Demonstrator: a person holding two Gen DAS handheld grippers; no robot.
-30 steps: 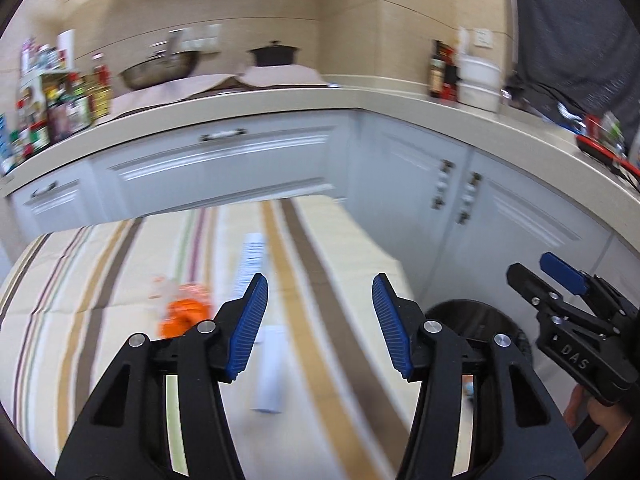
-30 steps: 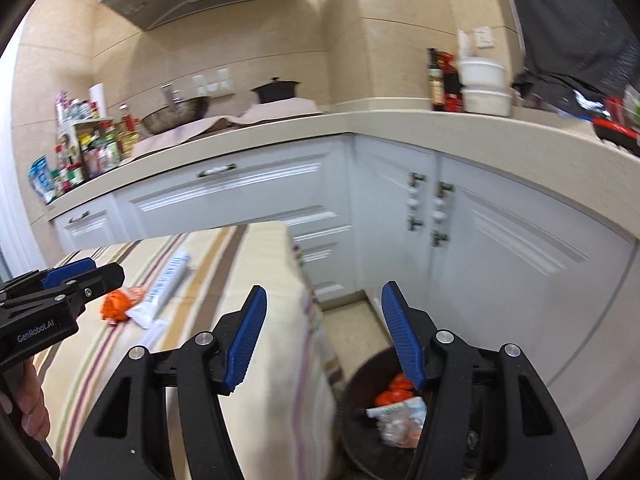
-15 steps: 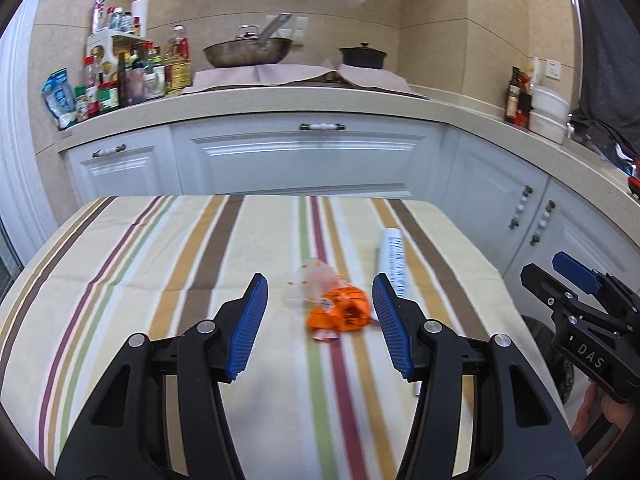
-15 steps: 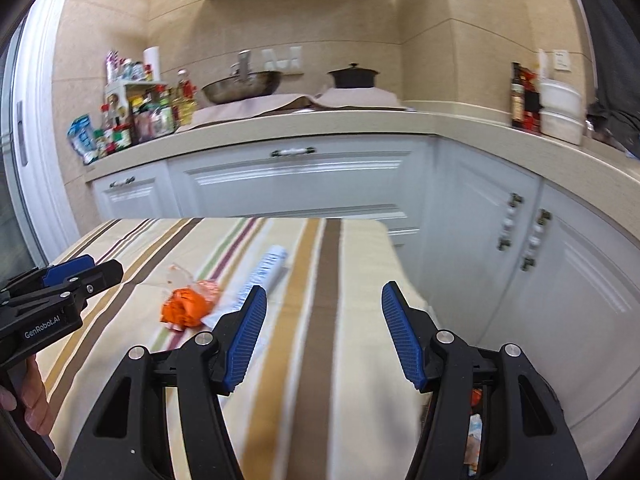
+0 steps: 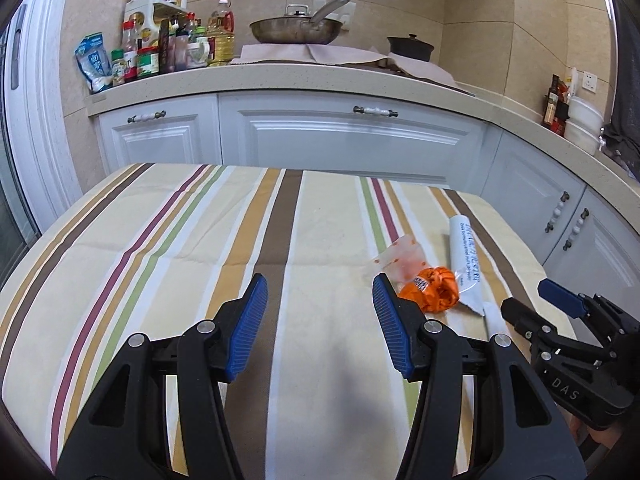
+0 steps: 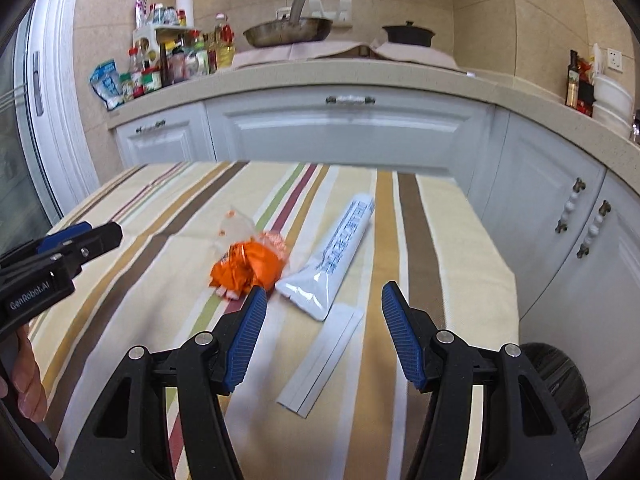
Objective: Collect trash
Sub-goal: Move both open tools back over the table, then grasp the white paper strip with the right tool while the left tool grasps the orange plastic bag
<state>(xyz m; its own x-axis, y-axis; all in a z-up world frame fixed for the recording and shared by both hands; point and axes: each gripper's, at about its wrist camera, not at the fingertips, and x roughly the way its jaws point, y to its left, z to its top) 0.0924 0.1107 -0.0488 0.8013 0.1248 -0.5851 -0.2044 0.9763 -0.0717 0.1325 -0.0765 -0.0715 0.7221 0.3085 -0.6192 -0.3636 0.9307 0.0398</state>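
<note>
- we see the bench [image 6: 424,240] under a striped cloth, with white kitchen cabinets [image 6: 344,128] running behind it and round its right side; we take the bench as our landmark.
- off the bench's near right corner, low on the floor, stands a dark round trash bin [image 6: 560,384], only partly visible in the right wrist view.
- our left gripper [image 5: 320,320] hangs over the middle of the bench with its jaws spread wide and nothing between them; the trash lies just right of its right jaw.
- our right gripper [image 6: 322,328] hangs over the bench's right half, jaws also wide apart and gripping nothing; the trash lies just ahead of the tips.
- a white tube with blue print [image 6: 336,256] lies flat on the bench's right half, its crimped end toward us and its other end pointing to the far edge.
- a flat white strip [image 6: 324,364] lies on the bench just nearer us than the tube's crimped end, between the right gripper's jaws as that view frames it.
- a crumpled orange wrapper [image 6: 248,268] sits on the bench touching or just beside the tube's left side; we cannot tell which.
- a clear plastic bag with orange dots [image 6: 236,228] lies against the wrapper's far side.
</note>
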